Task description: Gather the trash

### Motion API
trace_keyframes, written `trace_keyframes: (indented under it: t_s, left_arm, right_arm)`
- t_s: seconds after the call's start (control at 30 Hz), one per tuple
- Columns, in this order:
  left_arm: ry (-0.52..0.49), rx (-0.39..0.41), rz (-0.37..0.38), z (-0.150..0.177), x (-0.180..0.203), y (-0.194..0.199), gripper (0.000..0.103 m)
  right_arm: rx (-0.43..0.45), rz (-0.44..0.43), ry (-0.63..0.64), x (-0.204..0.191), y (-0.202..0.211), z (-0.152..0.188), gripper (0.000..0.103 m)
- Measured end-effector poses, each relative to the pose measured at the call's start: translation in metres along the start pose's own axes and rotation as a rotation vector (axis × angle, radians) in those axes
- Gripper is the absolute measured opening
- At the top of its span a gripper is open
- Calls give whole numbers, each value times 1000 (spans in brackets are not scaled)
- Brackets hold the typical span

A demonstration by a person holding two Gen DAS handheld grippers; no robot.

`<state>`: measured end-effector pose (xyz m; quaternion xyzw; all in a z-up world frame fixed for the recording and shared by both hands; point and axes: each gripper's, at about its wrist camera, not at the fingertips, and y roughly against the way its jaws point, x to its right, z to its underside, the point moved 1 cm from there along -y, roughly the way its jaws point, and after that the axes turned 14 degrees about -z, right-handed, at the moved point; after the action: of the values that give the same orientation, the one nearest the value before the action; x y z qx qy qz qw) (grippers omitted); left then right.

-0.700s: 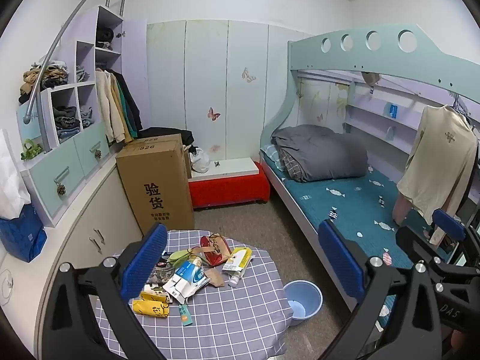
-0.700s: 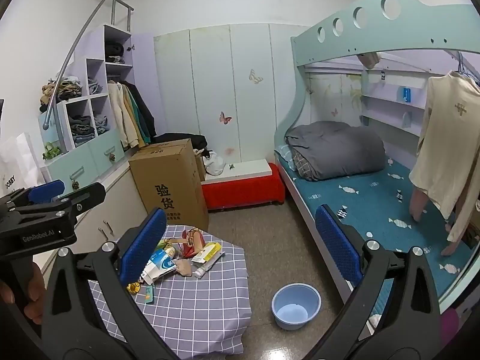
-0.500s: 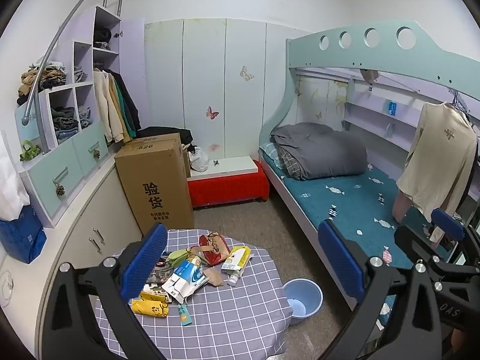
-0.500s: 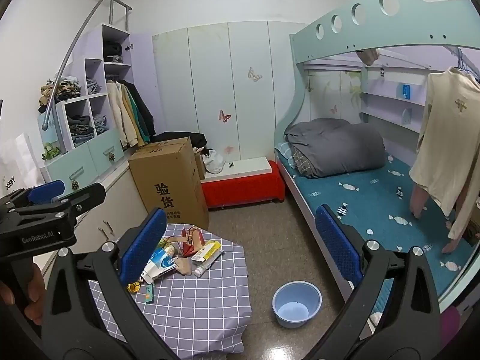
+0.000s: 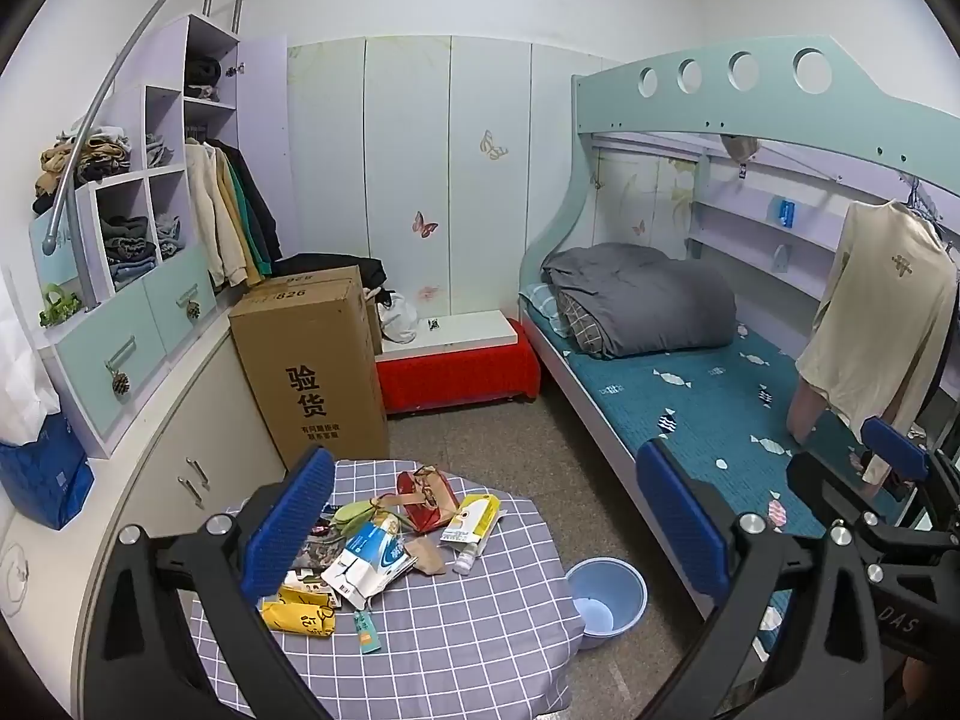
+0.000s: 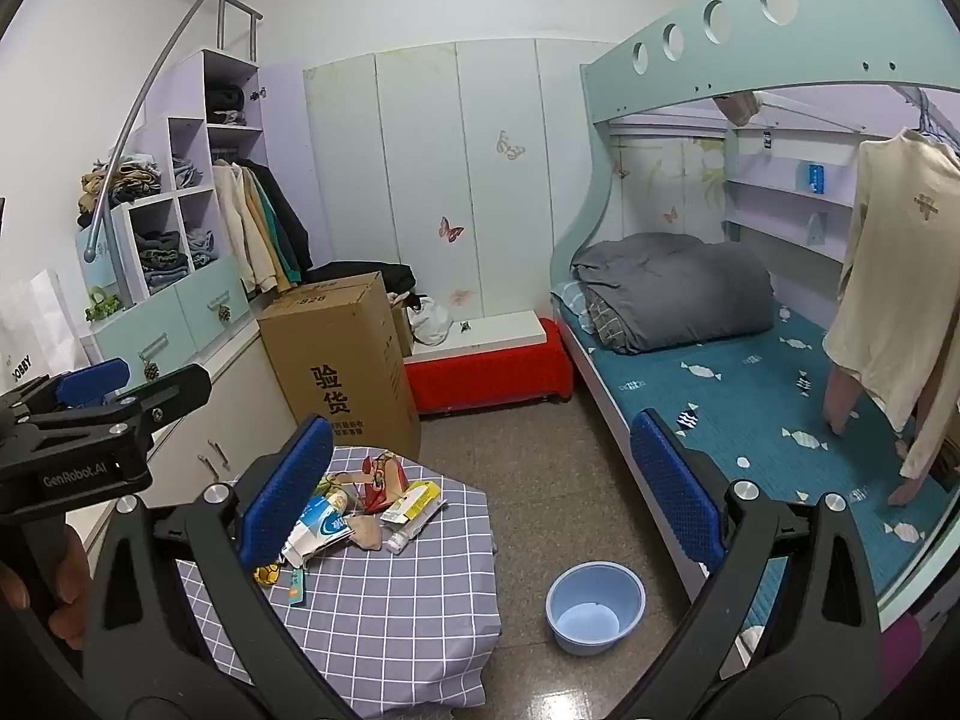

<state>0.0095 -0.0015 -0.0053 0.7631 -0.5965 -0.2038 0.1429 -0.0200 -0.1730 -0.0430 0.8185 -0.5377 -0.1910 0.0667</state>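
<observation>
A pile of trash [image 5: 384, 534] lies on a small table with a grey checked cloth [image 5: 456, 630]: a red packet [image 5: 423, 498], a blue-white carton [image 5: 369, 558], a yellow-white tube pack [image 5: 471, 519], a yellow wrapper [image 5: 297, 612]. The pile also shows in the right wrist view [image 6: 360, 510]. A light blue bucket [image 5: 606, 594] stands on the floor right of the table, also in the right wrist view [image 6: 594, 603]. My left gripper [image 5: 480, 522] is open and empty, high above the table. My right gripper [image 6: 474, 492] is open and empty, further right.
A tall cardboard box [image 5: 312, 360] stands behind the table. A red bench [image 5: 456, 372] is by the far wall. A bunk bed [image 5: 690, 396] runs along the right. Cabinets and shelves [image 5: 138, 324] line the left wall. The left gripper shows in the right wrist view [image 6: 90, 420].
Both views have shifted slightly; the table and trash sit a little nearer in the left wrist view. Both grippers stay open.
</observation>
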Motion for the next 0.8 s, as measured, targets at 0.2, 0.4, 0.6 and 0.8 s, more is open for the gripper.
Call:
trace_keyframes:
  t_s: [0.2, 0.4, 0.6, 0.8]
  left_arm:
    - [1, -1, -2, -1, 2, 1, 99]
    - [1, -2, -2, -2, 4, -1, 99]
    - [-1, -2, -4, -2, 5, -1, 99]
    - [-3, -2, -5, -2, 5, -1, 99]
  right_arm:
    - [-2, -1, -3, -1, -4, 5, 97]
    - [-4, -1, -4, -5, -8, 7, 97]
    - [-9, -6, -8, -6, -12, 9, 97]
    - [-10, -7, -11, -8, -14, 11, 97]
